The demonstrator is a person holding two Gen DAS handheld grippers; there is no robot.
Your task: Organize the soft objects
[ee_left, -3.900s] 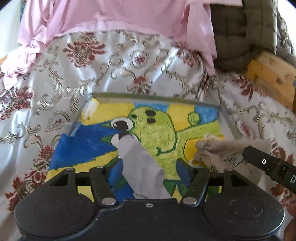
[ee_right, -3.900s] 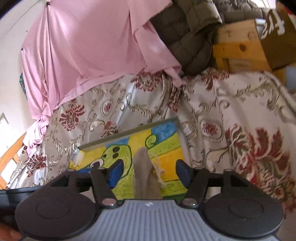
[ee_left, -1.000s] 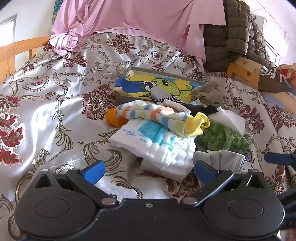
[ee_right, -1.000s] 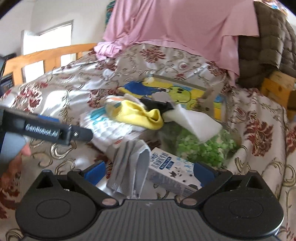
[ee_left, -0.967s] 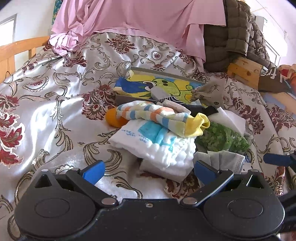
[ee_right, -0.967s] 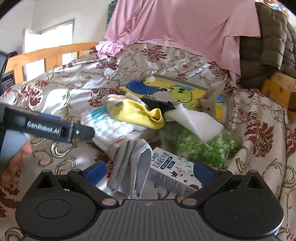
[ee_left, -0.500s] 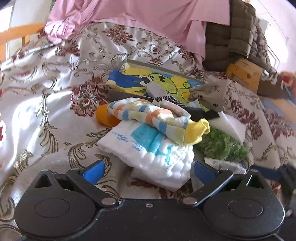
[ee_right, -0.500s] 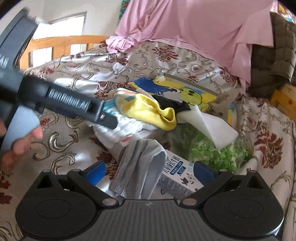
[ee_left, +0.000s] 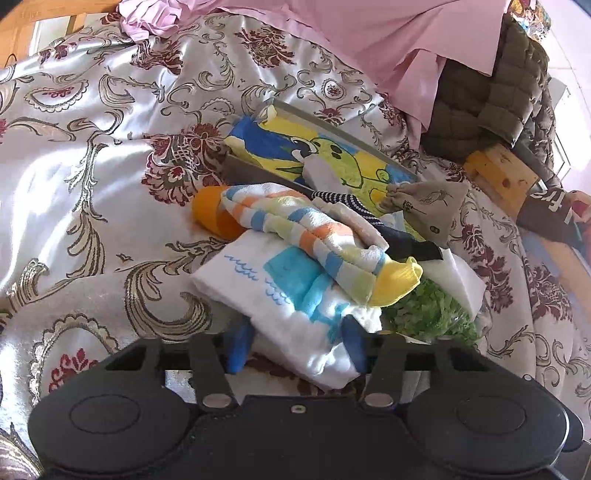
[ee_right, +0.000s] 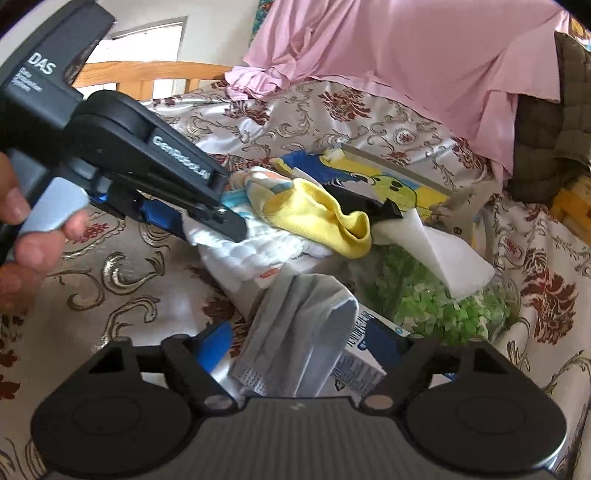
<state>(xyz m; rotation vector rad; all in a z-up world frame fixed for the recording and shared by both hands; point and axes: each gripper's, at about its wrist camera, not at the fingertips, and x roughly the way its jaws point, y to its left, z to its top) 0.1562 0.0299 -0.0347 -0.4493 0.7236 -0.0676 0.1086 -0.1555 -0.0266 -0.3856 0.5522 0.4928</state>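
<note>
A pile of soft things lies on the floral bedspread (ee_left: 92, 177). My left gripper (ee_left: 297, 345) is closing on the near corner of the folded white cloth with blue print (ee_left: 280, 288); its blue pads touch both sides. It also shows in the right wrist view as the left gripper (ee_right: 221, 225), held by a hand. A striped towel with a yellow end (ee_left: 314, 229) lies on top of that cloth. My right gripper (ee_right: 301, 341) is closing around a grey face mask (ee_right: 299, 325), its pads still clear of the mask.
A painted picture board (ee_left: 332, 158) lies behind the pile with a beige pouch (ee_left: 432, 206) on it. Beside the mask are a small carton (ee_right: 364, 356), a bag of green bits (ee_right: 443, 306) and a white sheet (ee_right: 443, 254). A pink sheet (ee_left: 369, 33) and an olive jacket (ee_left: 480, 96) lie behind.
Both grippers have narrowed their jaws. The left one moved in to the white cloth and now takes its corner. In the right view it has come further in over the pile.
</note>
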